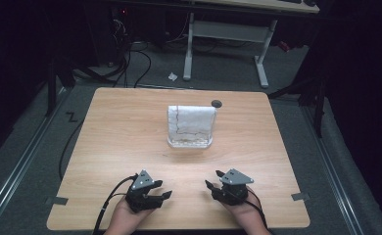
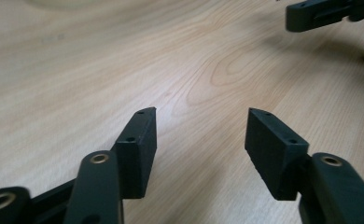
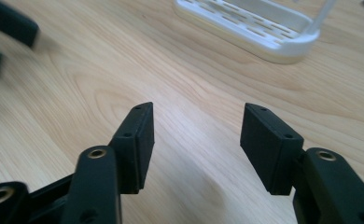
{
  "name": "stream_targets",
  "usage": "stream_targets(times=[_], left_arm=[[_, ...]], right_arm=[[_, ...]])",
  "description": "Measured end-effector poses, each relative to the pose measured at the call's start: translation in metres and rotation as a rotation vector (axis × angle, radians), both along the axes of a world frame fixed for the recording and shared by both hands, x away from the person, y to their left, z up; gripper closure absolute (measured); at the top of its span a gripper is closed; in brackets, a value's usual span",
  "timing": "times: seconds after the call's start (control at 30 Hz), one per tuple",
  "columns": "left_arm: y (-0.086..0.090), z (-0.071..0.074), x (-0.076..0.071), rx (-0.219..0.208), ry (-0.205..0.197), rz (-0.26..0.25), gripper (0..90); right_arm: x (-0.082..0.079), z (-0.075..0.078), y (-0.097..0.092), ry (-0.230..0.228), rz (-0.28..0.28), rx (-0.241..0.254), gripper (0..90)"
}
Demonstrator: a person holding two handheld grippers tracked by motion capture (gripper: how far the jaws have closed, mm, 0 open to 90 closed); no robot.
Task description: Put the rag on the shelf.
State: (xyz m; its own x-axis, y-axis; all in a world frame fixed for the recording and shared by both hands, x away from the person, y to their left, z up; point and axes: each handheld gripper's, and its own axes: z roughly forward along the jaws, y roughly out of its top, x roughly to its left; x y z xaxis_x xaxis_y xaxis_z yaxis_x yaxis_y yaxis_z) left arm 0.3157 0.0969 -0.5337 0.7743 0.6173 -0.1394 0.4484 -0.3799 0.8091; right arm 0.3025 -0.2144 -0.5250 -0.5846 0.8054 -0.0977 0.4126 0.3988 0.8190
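A white rack stands at the middle of the wooden table, with a white cloth draped over its top bar. In the right gripper view the rack's slotted base lies ahead to the right. My left gripper rests near the front edge, open and holding nothing; its jaws stand apart over bare wood. My right gripper sits beside it, also open and holding nothing. The two grippers point inward toward each other, a short gap between them.
A small dark round disc lies on the table just behind the rack. Beyond the table, on the floor, are a white desk frame and cables. Tape tabs mark the table's front corners.
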Motion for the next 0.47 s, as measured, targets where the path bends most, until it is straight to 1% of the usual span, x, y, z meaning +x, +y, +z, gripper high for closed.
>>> stream_targets(times=[0.03,0.07,0.1,0.17,0.23,0.27,0.3,0.37,0.47], left_arm=[[0.000,0.000,0.001,0.009,-0.002,0.000,43.0],[0.001,0.000,0.002,0.003,-0.004,0.003,43.0],[0.001,0.000,0.002,0.003,-0.004,0.003,43.1],[0.002,-0.003,0.010,-0.003,0.002,0.013,43.1],[0.003,-0.004,0.012,-0.001,0.007,0.019,43.1],[0.004,-0.005,0.014,0.000,0.012,0.021,43.1],[0.004,-0.005,0.013,0.000,0.013,0.022,43.1],[0.004,-0.006,0.013,0.006,0.016,0.018,43.1],[0.004,-0.006,0.012,0.012,0.013,0.016,43.0]], right_arm=[[0.001,-0.001,-0.002,0.020,-0.013,0.021,46.3],[0.003,-0.002,-0.004,0.041,-0.023,0.042,45.6],[0.003,-0.002,-0.004,0.041,-0.023,0.042,45.6],[0.009,-0.003,-0.005,0.024,-0.022,0.023,45.0],[0.011,-0.004,-0.006,0.028,-0.023,0.022,45.0],[0.014,-0.006,-0.009,0.048,-0.029,0.044,45.0],[0.015,-0.007,-0.010,0.058,-0.034,0.048,45.0],[0.016,-0.008,-0.012,0.058,-0.035,0.039,45.0],[0.017,-0.007,-0.014,0.055,-0.037,0.043,44.9]])
